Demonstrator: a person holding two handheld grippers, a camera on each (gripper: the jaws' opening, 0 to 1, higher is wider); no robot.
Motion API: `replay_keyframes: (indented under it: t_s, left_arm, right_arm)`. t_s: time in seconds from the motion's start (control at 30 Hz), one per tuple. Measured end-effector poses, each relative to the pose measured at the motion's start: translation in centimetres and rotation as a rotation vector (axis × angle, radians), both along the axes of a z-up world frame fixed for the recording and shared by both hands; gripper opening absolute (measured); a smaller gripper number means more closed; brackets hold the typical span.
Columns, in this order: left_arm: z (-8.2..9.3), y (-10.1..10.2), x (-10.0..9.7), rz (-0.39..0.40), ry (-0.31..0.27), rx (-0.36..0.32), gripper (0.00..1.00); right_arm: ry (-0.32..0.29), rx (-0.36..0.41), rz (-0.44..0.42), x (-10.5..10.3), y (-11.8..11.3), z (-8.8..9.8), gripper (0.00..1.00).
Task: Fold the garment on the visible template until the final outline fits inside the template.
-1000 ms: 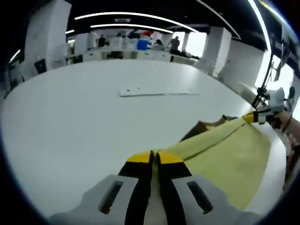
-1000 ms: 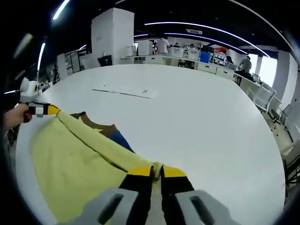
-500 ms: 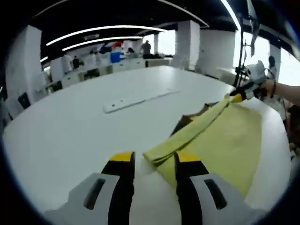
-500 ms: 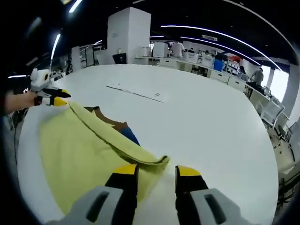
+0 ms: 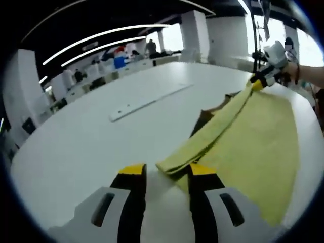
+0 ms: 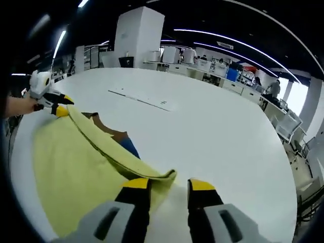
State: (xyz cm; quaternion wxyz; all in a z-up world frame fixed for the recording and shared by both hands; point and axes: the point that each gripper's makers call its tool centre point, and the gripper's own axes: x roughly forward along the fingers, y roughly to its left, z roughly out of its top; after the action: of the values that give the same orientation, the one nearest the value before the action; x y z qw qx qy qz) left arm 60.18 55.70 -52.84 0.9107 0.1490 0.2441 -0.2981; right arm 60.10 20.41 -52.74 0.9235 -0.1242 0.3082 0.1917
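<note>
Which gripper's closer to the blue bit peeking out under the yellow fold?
Right. The right gripper, open, sits just short of the blue patch; the left gripper is at the fold's far end, beyond it.

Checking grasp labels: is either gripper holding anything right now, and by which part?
Nothing is held. The left gripper and right gripper both stand open, the yellow cloth garment's folded edge lying loose between their fingers.
</note>
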Motion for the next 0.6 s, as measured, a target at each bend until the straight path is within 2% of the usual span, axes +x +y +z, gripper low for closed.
replay_keyframes:
  t_s: [0.1,0.17,0.27,0.33,0.43,0.53,0.6]
  left_arm:
    - [0.1,-0.1,0.8,0.01,-0.011,-0.009,0.27]
    - [0.0,-0.6,0.8,0.025,0.001,-0.043,0.23]
    - [-0.2,-0.5,1.6,0.102,0.029,-0.112,0.21]
    - [-0.4,-0.1,2.4,0.135,0.045,-0.127,0.21]
    - [-0.2,0.5,3.1,0.217,0.042,-0.183,0.18]
    - [-0.5,1.3,3.8,0.246,0.049,-0.205,0.19]
    - [-0.5,1.6,3.6,0.254,0.05,-0.197,0.18]
  right_arm:
    - [-0.011,0.046,-0.01,0.5,0.5,-0.1,0.24]
    - [-0.011,0.088,-0.032,0.9,0.7,0.1,0.21]
    - [-0.016,0.13,-0.077,1.6,0.6,-0.2,0.19]
    - [-0.019,0.135,-0.099,1.9,0.5,-0.3,0.17]
    - [-0.009,0.118,-0.123,2.0,0.3,-0.9,0.14]
    - [0.003,0.128,-0.139,1.5,0.5,-1.1,0.14]
    - [0.001,0.126,-0.142,1.8,0.3,-1.1,0.14]
